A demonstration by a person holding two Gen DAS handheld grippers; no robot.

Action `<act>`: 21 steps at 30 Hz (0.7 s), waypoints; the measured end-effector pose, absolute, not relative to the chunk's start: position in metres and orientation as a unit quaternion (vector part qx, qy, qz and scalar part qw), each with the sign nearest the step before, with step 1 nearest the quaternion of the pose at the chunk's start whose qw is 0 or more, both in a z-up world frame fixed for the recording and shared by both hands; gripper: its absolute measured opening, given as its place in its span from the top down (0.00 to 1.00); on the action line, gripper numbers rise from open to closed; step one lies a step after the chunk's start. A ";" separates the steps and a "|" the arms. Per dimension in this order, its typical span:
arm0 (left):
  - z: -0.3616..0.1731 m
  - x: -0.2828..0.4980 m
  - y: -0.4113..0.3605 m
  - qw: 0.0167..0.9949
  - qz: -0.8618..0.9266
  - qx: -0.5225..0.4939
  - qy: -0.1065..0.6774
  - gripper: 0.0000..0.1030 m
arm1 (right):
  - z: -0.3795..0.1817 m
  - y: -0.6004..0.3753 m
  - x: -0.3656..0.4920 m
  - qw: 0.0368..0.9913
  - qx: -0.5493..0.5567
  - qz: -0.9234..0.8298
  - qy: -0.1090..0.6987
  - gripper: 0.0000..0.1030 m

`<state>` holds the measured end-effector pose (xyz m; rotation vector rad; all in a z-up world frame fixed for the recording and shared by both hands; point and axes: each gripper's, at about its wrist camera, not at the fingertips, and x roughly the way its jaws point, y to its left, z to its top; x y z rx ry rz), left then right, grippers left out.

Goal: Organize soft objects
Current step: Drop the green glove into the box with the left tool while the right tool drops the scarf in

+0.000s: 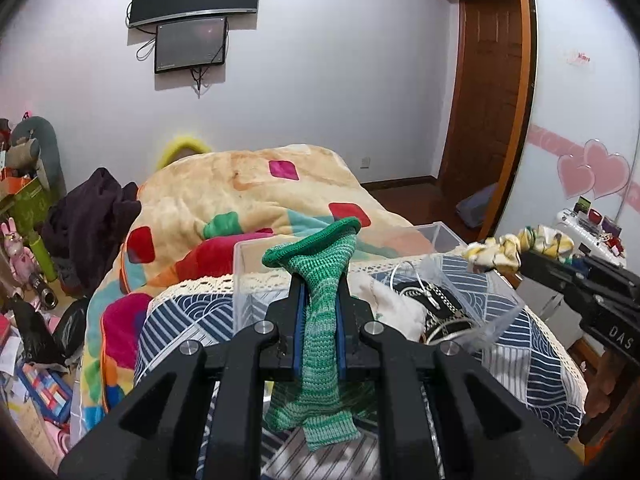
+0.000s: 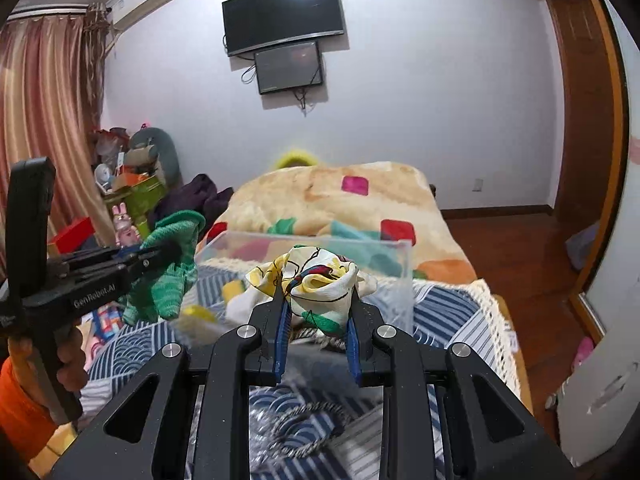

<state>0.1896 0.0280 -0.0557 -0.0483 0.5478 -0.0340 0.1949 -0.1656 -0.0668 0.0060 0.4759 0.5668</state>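
The left claw [image 1: 319, 280] pinches a limp, light green knit sock [image 1: 320, 320] at mid-length, the right claw [image 2: 316, 296] a slippery bunched scarf [image 2: 320, 284], both sagging at six o'clock above the clear box [image 2: 312, 240].

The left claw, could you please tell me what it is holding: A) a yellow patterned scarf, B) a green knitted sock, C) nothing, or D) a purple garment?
B: the left claw is shut on the green knitted sock, whose cuff sticks out past the tips; the yellow patterned scarf is in the right claw.
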 end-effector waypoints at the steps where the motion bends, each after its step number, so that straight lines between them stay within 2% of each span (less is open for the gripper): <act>1: -0.057 0.193 0.027 0.963 -0.014 -0.022 0.270 0.88 | -0.066 -0.165 0.196 0.934 0.003 0.273 0.230 0.79; 21: -0.107 0.257 0.012 0.941 -0.004 0.013 0.338 0.88 | -0.100 -0.135 0.242 0.912 -0.022 0.261 0.317 0.79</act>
